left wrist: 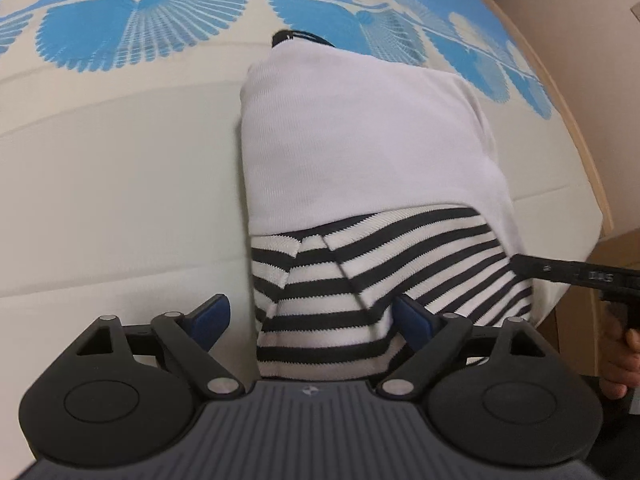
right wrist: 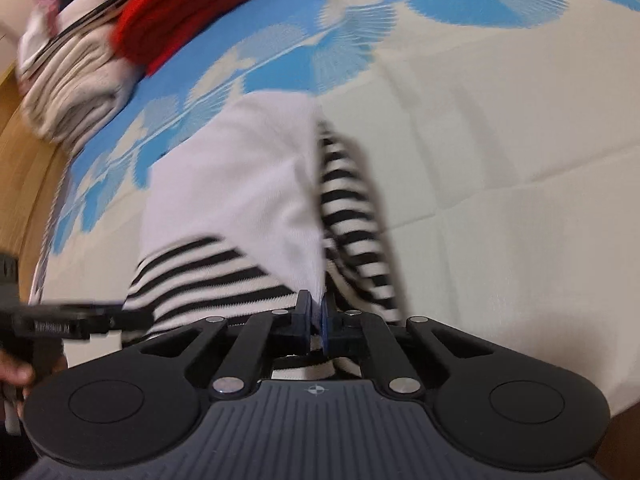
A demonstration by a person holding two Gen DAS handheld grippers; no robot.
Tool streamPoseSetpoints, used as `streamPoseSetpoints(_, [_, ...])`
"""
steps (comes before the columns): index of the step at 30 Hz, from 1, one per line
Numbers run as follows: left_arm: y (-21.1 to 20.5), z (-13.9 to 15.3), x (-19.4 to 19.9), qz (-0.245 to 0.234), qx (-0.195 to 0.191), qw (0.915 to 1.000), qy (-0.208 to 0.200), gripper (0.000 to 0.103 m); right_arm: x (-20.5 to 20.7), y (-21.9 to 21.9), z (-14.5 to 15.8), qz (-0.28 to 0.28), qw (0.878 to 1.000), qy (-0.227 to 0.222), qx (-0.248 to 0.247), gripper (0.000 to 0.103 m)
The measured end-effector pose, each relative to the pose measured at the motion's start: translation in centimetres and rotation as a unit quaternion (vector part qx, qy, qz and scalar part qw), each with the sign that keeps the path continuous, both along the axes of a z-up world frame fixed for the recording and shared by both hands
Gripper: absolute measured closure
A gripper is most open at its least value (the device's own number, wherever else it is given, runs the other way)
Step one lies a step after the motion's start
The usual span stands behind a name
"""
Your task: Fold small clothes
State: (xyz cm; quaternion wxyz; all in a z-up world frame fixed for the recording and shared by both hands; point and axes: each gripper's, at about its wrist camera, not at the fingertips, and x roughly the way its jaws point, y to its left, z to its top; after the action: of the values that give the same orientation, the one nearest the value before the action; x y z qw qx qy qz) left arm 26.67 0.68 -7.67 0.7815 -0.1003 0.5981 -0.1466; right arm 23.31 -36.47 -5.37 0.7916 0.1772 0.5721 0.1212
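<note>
A: Left tongs [left wrist: 310,314] spread wide, nothing gripped; the striped garment [left wrist: 360,272] lies between the tips on the bed [left wrist: 100,200].

B: Right tongs [right wrist: 316,316] clenched on its white edge. Folded clothes pile [right wrist: 92,52] beyond, near the bed's edge.

Left gripper [left wrist: 310,314] jaws wide, striped hem of white garment [left wrist: 360,152] btwn pads – untouched, right gripper [left wrist: 516,261] at garment's edge, blue-patterned bedsheet [left wrist: 120,160] beneath
</note>
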Motion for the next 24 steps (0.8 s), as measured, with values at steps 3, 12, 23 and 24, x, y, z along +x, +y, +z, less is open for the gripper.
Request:
streamPoseSetpoints(3, [0.1, -0.1, 0.3, 0.003, -0.009, 0.9999, -0.002, 0.011, 0.1, 0.5, -0.5, 0.016, 1.0, 0.008, -0.026, 0.099])
streamPoseSetpoints(12, [4.7, -1.4, 2.8, 0.135, -0.117, 0.9838, -0.01, 0.011, 1.6, 0.5, 1.4, -0.041, 0.997, -0.058, 0.006, 0.053])
streamPoseSetpoints(23, [3.5, -5.7, 5.0, 0.197, -0.171, 0.965, 0.024, 0.01, 5.7, 3.0, -2.9, -0.066, 0.997, 0.004, -0.033, 0.047])
streamPoseSetpoints(24, [3.3, -5.8, 5.1, 0.196, -0.17, 0.9656, 0.022, 0.01, 5.7, 3.1, -3.1, -0.067, 0.997, 0.008, -0.034, 0.046])
